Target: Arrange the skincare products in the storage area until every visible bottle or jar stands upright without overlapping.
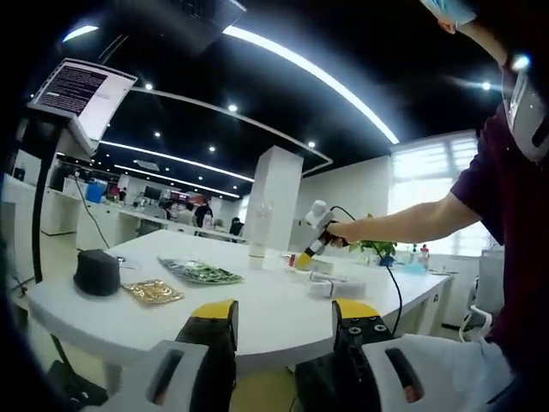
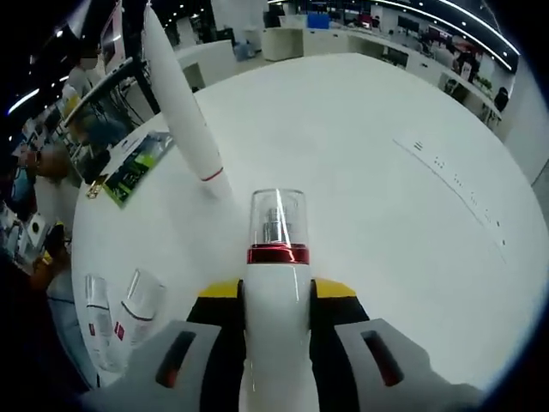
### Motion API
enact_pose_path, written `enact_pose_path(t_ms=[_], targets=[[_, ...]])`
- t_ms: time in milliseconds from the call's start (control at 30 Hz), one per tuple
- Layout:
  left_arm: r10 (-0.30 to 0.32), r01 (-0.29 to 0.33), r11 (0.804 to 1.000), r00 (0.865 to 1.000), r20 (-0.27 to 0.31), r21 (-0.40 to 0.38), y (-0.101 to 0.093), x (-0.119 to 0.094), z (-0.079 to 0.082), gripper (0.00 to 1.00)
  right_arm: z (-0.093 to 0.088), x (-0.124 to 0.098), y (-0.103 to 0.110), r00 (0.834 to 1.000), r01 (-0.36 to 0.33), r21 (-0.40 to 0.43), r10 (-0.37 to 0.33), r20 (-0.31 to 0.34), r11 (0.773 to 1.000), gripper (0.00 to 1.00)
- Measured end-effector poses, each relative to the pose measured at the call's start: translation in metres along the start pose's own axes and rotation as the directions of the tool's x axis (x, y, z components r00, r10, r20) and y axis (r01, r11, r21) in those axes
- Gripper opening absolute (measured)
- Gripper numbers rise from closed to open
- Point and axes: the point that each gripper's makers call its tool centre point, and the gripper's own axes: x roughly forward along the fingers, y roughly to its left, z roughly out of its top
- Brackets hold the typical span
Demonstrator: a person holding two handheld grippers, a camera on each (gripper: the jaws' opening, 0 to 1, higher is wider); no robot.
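Your right gripper (image 2: pixel 276 319) has its jaws clamped on a white bottle (image 2: pixel 276 309) with a red band and a clear cap, gripping the body while the cap points forward over the white desk (image 2: pixel 369 163). Just ahead of it a tall white bottle (image 2: pixel 182 103) stands on the desk, leaning in the fisheye. Two white tubes (image 2: pixel 120 313) lie on their sides near the desk's edge, left of your jaws, and a green packet (image 2: pixel 137 167) lies flat beyond them.

In the left gripper view, your left gripper (image 1: pixel 283 330) hangs below the near desk edge with its jaws released and nothing between them. Across the desk your right hand (image 1: pixel 339 230) holds the other gripper over some white boxes (image 1: pixel 336 285). The tall bottle (image 1: pixel 258 230) stands mid-desk; a dark pouch (image 1: pixel 97 271) and a gold packet (image 1: pixel 153 292) sit to the left.
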Motion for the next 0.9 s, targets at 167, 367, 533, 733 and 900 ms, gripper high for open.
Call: enact_pose_path(t_ms=[167, 367, 533, 733, 900], targets=[[0.020, -0.020, 1.000, 1.000, 0.014, -0.005, 0.004, -0.005, 0.003, 0.45, 0.010, -0.008, 0.002, 0.997, -0.013, 0.005, 0.013, 0.079, 1.000, 0.25], [0.028, -0.028, 1.000, 0.999, 0.020, -0.006, 0.005, -0.007, 0.004, 0.45, 0.022, -0.017, -0.002, 0.985, 0.008, -0.032, -0.003, 0.172, 0.999, 0.25], [0.024, -0.024, 1.000, 1.000, 0.020, -0.006, 0.005, -0.006, 0.004, 0.45, 0.039, -0.031, -0.001, 0.949, -0.022, 0.008, 0.018, 0.314, 1.000, 0.25], [0.012, -0.012, 1.000, 1.000, 0.005, 0.000, 0.002, -0.003, 0.001, 0.45, 0.056, -0.045, 0.001, 0.874, -0.075, 0.037, 0.048, 0.483, 0.997, 0.25], [0.006, -0.006, 1.000, 1.000, 0.000, 0.002, 0.000, -0.001, 0.000, 0.45, 0.065, -0.050, 0.013, 0.809, -0.111, 0.027, 0.074, 0.583, 0.993, 0.25]])
